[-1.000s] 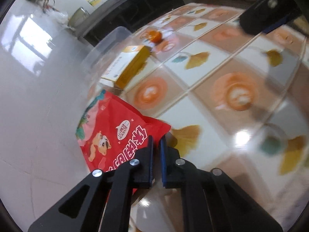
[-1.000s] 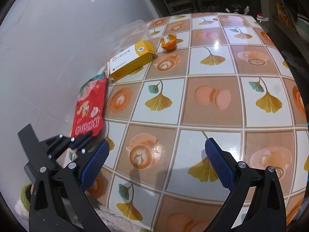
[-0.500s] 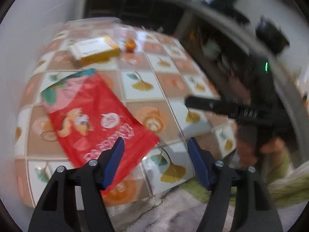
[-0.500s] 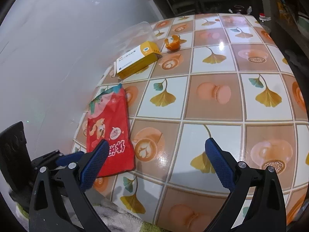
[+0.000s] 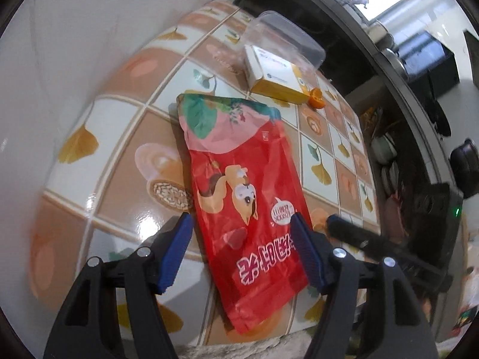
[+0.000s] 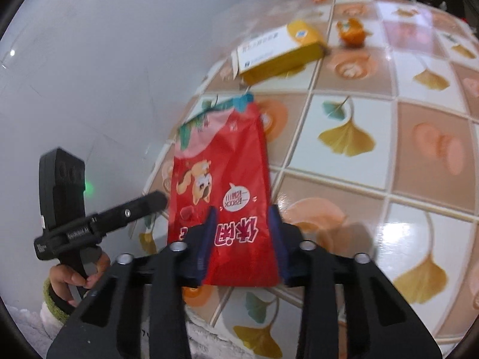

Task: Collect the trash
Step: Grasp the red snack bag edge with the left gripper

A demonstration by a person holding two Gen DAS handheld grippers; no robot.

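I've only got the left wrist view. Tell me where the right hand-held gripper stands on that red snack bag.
Observer: The right hand-held gripper has the red snack bag's near end between its pads; its jaws are closing.
Operator: Confirm the orange peel is clear of the yellow box.
Observer: The orange peel sits apart from the yellow box, not touching.
Operator: Say what holds the left one.
Observer: A hand in a green cuff grips the left hand-held gripper's handle.

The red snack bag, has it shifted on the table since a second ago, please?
Yes. The red snack bag now lies further in from the table edge, its near end between the closing right gripper.
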